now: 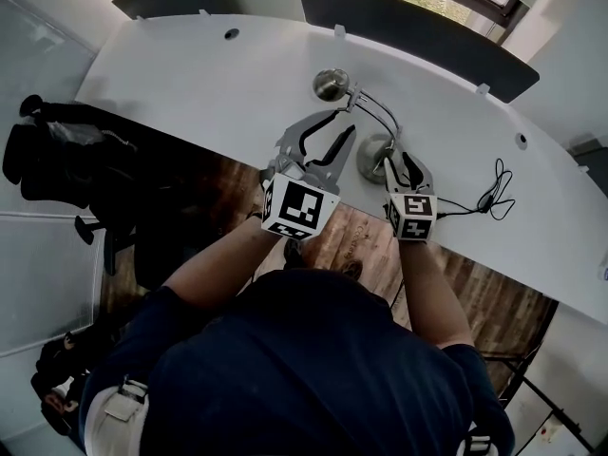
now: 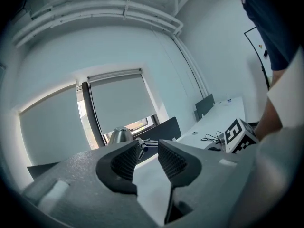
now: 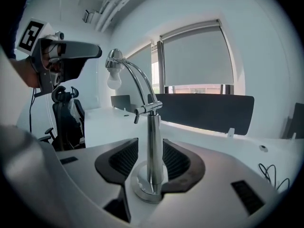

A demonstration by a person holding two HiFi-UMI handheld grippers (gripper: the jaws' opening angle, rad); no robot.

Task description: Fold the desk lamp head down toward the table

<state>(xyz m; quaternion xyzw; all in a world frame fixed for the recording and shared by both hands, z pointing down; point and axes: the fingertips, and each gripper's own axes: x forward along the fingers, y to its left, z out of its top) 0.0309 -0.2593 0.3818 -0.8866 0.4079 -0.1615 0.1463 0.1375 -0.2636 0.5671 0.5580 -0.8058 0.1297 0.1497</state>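
Note:
A chrome desk lamp stands on the white table (image 1: 190, 74). Its round base (image 1: 373, 157) is near the front edge, and its bent arm (image 1: 378, 112) reaches left to the head (image 1: 332, 85). My left gripper (image 1: 344, 122) is open just beside the arm below the head. In the left gripper view the jaws (image 2: 148, 151) hold nothing, and the head (image 2: 119, 135) shows beyond them. My right gripper (image 1: 401, 162) is at the base. In its own view the upright post (image 3: 153, 141) stands between the open jaws (image 3: 150, 148) with a gap on each side. The head and bulb (image 3: 113, 70) hang at upper left.
A black cable (image 1: 494, 196) lies coiled on the table to the right of the right gripper. Dark partition panels (image 1: 408, 27) run along the table's far edge. A black office chair (image 1: 57, 150) stands left of the table over the wooden floor (image 1: 361, 236).

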